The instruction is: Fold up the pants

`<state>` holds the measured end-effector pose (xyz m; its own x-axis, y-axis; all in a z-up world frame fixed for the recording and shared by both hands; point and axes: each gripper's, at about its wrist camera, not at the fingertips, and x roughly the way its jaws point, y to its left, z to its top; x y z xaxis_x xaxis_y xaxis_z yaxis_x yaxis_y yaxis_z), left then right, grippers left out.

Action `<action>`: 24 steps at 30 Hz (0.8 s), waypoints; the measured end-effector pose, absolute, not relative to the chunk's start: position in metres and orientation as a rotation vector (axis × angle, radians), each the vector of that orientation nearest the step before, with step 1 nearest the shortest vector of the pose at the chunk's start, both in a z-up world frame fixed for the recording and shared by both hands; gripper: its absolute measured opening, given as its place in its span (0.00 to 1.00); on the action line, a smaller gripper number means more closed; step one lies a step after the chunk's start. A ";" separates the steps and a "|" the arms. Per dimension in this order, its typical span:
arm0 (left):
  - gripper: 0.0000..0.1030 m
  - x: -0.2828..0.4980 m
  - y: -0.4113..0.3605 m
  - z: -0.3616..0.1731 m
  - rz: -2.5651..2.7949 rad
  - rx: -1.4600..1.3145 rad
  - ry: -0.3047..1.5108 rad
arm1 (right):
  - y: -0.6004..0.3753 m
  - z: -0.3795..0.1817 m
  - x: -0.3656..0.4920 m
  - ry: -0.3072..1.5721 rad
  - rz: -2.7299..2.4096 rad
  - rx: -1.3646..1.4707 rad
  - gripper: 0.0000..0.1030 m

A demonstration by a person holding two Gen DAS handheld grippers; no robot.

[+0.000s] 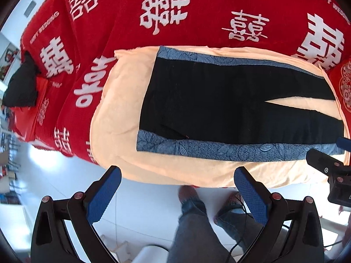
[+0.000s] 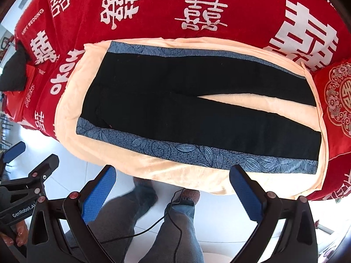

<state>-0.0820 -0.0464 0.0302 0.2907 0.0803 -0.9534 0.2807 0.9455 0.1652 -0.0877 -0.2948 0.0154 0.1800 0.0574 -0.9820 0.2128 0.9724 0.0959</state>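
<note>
Pants (image 2: 197,105) flat on cream blanket (image 2: 131,164), red bedspread (image 2: 153,6) around, both hand-held grippers (image 1: 177,195) (image 2: 173,195) wide, empty.

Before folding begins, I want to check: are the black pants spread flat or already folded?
Spread flat: the black pants lie full length on the cream blanket, both legs apart.

Pants (image 2: 166,105) are a matt black cloth, smooth and flat, with blue leaf-print fabric strips down the sides. Under them is a peach blanket (image 2: 140,164), soft and fuzzy looking, kind of fleece. The red bedspread (image 2: 241,4) looks like plush cloth too, white characters printed on it. Floor (image 1: 140,208) is glossy white tile, throws glare. Both grippers, left (image 1: 177,194) and right (image 2: 173,191), look like matt black plastic with blue pads (image 2: 98,195) that have a fine bumpy grip texture, plus small shiny metal screws.
</note>
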 end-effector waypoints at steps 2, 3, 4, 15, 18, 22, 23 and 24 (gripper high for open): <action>1.00 -0.078 -0.045 0.025 -0.169 0.363 1.260 | -0.291 0.013 -0.083 1.384 -0.124 0.233 1.00; 1.00 -0.076 -0.043 0.022 -0.180 0.367 1.266 | -0.288 0.010 -0.080 1.381 -0.138 0.234 1.00; 1.00 -0.073 -0.040 0.020 -0.195 0.362 1.276 | -0.286 0.009 -0.078 1.381 -0.150 0.233 1.00; 1.00 -0.032 0.019 -0.032 -0.249 0.178 1.368 | -0.269 -0.024 -0.058 1.397 -0.154 0.431 1.00; 1.00 -0.024 0.032 -0.056 -0.253 0.110 1.384 | -0.266 -0.046 -0.057 1.375 -0.075 0.571 1.00; 1.00 -0.017 0.044 -0.098 -0.285 0.024 1.405 | -0.255 -0.095 -0.057 1.345 0.069 0.784 0.97; 0.94 -0.015 0.046 -0.106 -0.292 0.003 1.411 | -0.252 -0.106 -0.059 1.337 0.097 0.818 0.84; 0.88 -0.013 0.048 -0.116 -0.298 -0.019 1.425 | -0.249 -0.121 -0.060 1.336 0.125 0.858 0.66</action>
<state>-0.0128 0.0481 -0.1157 0.1148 -0.2144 -0.9700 0.1916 0.9629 -0.1902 -0.0597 -0.2486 -0.1210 0.2748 0.5402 -0.7954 0.3832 0.6972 0.6059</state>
